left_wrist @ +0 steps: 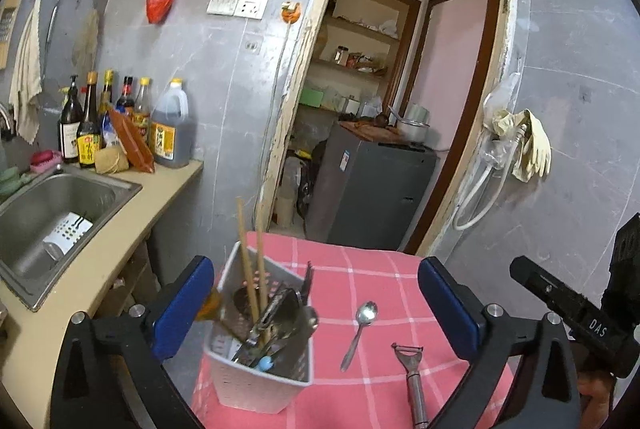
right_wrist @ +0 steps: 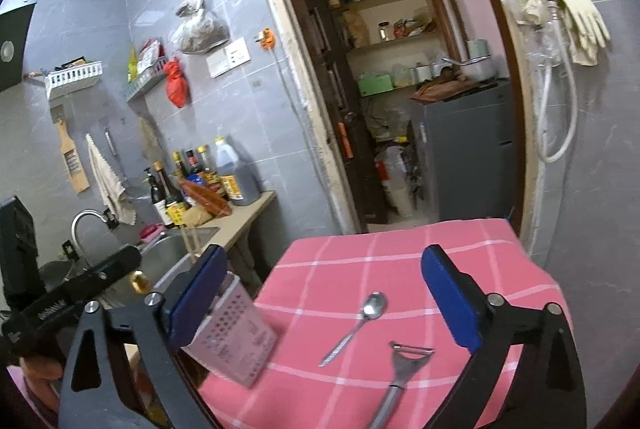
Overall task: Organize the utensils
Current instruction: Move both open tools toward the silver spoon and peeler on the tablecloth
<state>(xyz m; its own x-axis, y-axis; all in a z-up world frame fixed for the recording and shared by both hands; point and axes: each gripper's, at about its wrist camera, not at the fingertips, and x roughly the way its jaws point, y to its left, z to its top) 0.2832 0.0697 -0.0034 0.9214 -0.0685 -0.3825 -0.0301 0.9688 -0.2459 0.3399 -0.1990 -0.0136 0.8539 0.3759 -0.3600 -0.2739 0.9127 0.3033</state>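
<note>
Your left claw [left_wrist: 316,313] stands wide open above the pink desk [left_wrist: 384,269], gripping nothing. Between its fingers sits the holder [left_wrist: 264,377] (chopsticks [left_wrist: 250,269] upright inside); right of it lie a spoon [left_wrist: 360,333] and a peeler [left_wrist: 412,377].

- A grey perforated utensil holder [left_wrist: 260,377] stands upright at the left edge of the pink checked bench [left_wrist: 384,269], holding two wooden chopsticks [left_wrist: 250,261] that lean upright and several metal tools.
- A small metal spoon [left_wrist: 360,329] lies flat right of the holder, bowl facing up and away.
- A metal peeler [left_wrist: 412,377] lies near the spoon's right, blade end away.
</note>
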